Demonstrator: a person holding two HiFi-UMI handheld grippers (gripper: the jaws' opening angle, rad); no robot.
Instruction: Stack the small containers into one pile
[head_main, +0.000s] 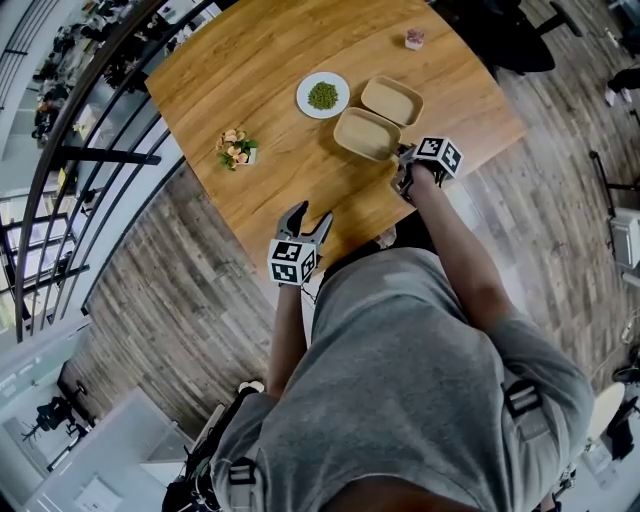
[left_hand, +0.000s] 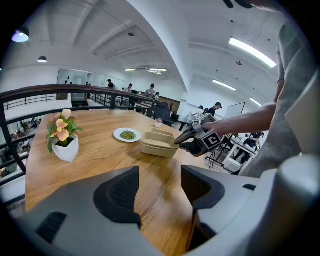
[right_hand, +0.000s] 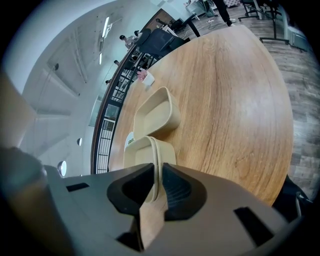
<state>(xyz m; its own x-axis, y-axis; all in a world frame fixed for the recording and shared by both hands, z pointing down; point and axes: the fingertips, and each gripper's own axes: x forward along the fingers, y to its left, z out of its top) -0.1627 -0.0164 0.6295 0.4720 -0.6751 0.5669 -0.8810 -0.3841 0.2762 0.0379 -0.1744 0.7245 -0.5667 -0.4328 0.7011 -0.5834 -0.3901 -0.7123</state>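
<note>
Two shallow beige containers lie side by side on the round wooden table (head_main: 260, 80). My right gripper (head_main: 405, 165) is shut on the near rim of the nearer container (head_main: 366, 134); in the right gripper view that rim (right_hand: 145, 152) runs between the jaws of the gripper (right_hand: 156, 187). The second container (head_main: 392, 99) (right_hand: 156, 115) sits just beyond, apart from it. My left gripper (head_main: 306, 222) hovers open at the table's front edge with nothing between its jaws. In the left gripper view, that gripper (left_hand: 160, 187) faces the held container (left_hand: 159, 143) and the right gripper (left_hand: 182, 141).
A white plate of green beans (head_main: 323, 95) (left_hand: 127, 134) stands left of the containers. A small white flower pot (head_main: 236, 149) (left_hand: 64, 142) is farther left. A small pink pot (head_main: 414, 38) (right_hand: 146, 77) sits at the table's far edge. A railing runs along the left.
</note>
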